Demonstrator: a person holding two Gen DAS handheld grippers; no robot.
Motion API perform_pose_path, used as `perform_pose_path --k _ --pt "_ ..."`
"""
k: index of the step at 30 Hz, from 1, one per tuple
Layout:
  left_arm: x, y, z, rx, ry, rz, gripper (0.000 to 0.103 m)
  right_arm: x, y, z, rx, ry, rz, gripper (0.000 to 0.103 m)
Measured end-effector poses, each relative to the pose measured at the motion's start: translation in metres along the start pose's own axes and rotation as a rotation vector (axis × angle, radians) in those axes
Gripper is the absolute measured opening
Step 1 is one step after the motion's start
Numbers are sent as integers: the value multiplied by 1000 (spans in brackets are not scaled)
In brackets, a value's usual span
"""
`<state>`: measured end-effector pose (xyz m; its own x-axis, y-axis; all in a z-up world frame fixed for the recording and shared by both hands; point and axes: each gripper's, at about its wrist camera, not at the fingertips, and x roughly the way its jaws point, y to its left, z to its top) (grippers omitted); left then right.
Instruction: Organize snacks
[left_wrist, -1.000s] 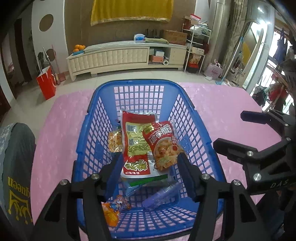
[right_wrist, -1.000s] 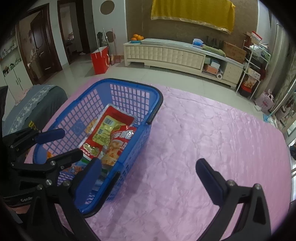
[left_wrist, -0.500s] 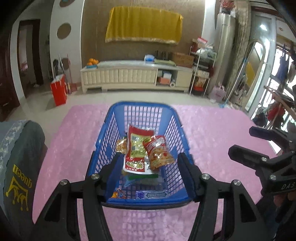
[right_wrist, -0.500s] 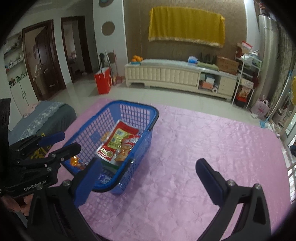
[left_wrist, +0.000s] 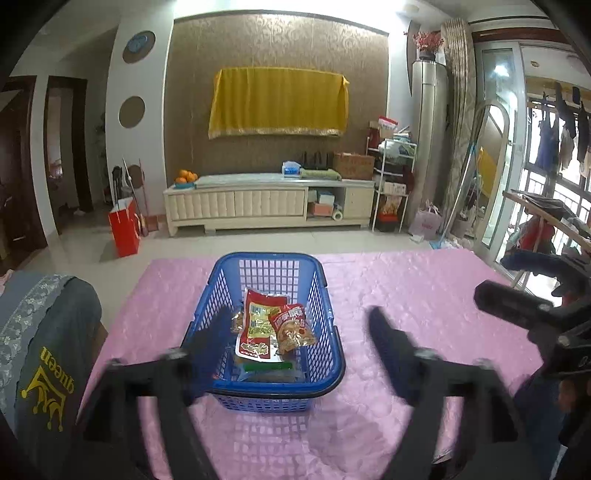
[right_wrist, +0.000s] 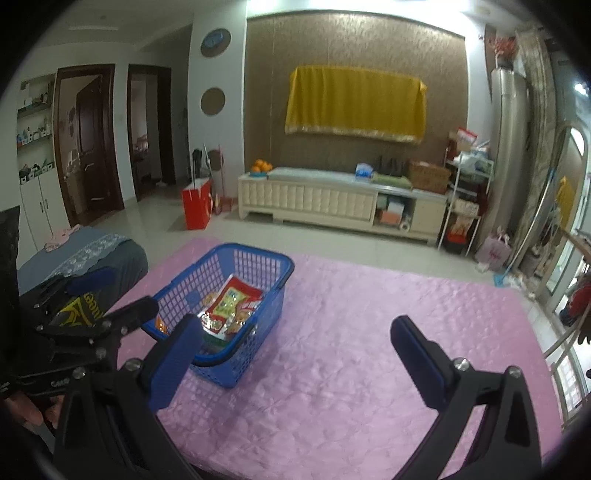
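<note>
Across the pink tablecloth (right_wrist: 351, 332), nothing loose in view; all visible snack packets (left_wrist: 273, 326) lying inside the blue basket (left_wrist: 266, 387), so probably at the finish, judged from the layout. Best to pull both tools back level and slow, clear of the basket rim, left gripper (left_wrist: 295, 347) and right gripper (right_wrist: 299, 354) each spread wide and holding nothing
</note>
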<state>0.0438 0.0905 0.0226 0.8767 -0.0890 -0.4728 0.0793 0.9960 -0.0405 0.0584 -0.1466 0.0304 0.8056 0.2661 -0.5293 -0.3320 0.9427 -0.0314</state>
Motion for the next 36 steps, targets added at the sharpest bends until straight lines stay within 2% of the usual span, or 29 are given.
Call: perform_pose_path --k 4,7,12,21,36 --pt "-18 -6 -1 -15 -34 9 89 -13 2 -4 5 -36 -4 103" --pt "-31 -13 -2 11 -55 11 103 -19 2 -7 23 -48 11 103" --pt "-48 -22 -9 32 -70 37 103 -35 4 -19 45 -65 2 103" --pt "-73 -35 -23 41 -67 15 103 -57 2 -40 65 -71 -33 103" --pt "-97 -58 -22 66 -104 -8 103 -93 0 -41 55 -130 -100 103"
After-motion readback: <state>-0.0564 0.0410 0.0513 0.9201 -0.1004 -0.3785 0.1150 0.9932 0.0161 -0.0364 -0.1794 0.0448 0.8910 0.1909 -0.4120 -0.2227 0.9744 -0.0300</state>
